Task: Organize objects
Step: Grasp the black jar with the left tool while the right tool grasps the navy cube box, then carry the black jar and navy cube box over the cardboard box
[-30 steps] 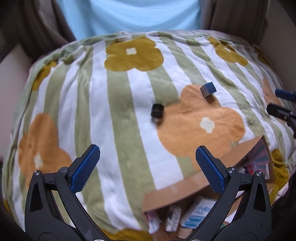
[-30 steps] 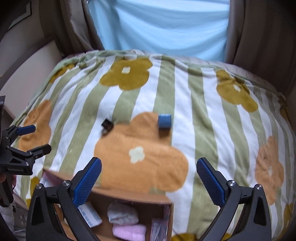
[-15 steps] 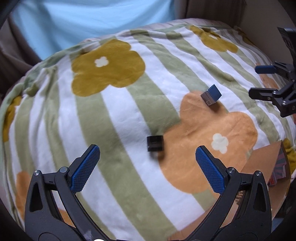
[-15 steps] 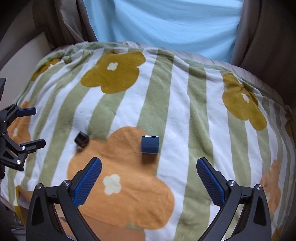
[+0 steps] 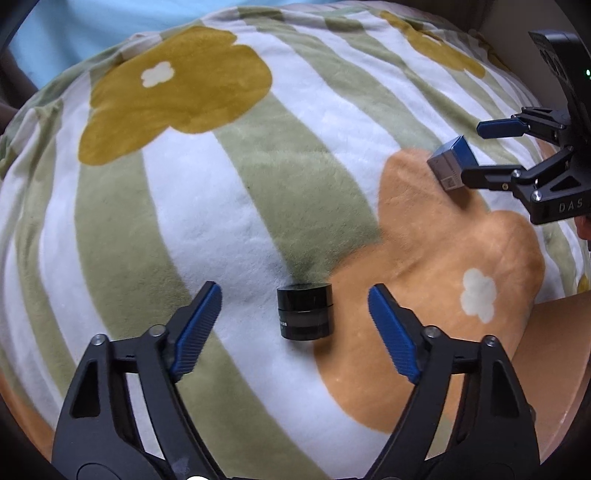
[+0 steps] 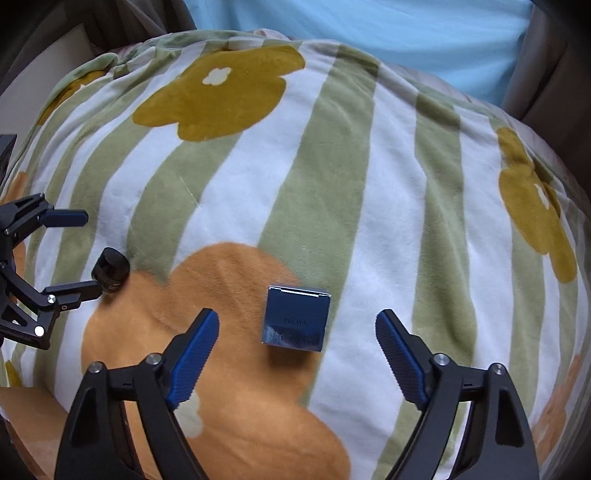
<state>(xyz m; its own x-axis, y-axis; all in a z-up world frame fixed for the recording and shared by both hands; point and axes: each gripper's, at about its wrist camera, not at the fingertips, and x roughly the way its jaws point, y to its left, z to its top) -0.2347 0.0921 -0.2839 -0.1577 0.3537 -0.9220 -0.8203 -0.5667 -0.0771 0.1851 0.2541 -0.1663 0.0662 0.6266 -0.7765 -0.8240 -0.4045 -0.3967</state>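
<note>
A small black jar [image 5: 305, 311] lies on a striped flowered blanket [image 5: 207, 206], right between the open fingers of my left gripper [image 5: 295, 321]. It also shows in the right wrist view [image 6: 110, 269]. A small blue box [image 6: 295, 319] lies on the blanket between the open fingers of my right gripper [image 6: 297, 350]. In the left wrist view the box [image 5: 452, 166] sits between the right gripper's fingertips [image 5: 498, 127]. Neither gripper touches its object.
A cardboard box flap [image 5: 554, 339] shows at the lower right of the left wrist view and at the lower left of the right wrist view [image 6: 26, 417]. A light blue sheet [image 6: 369, 33] and dark curtains lie behind the blanket.
Both grippers moved forward and down. The jar now sits between the left fingers and the blue box between the right fingers. The cardboard box slid mostly out of view.
</note>
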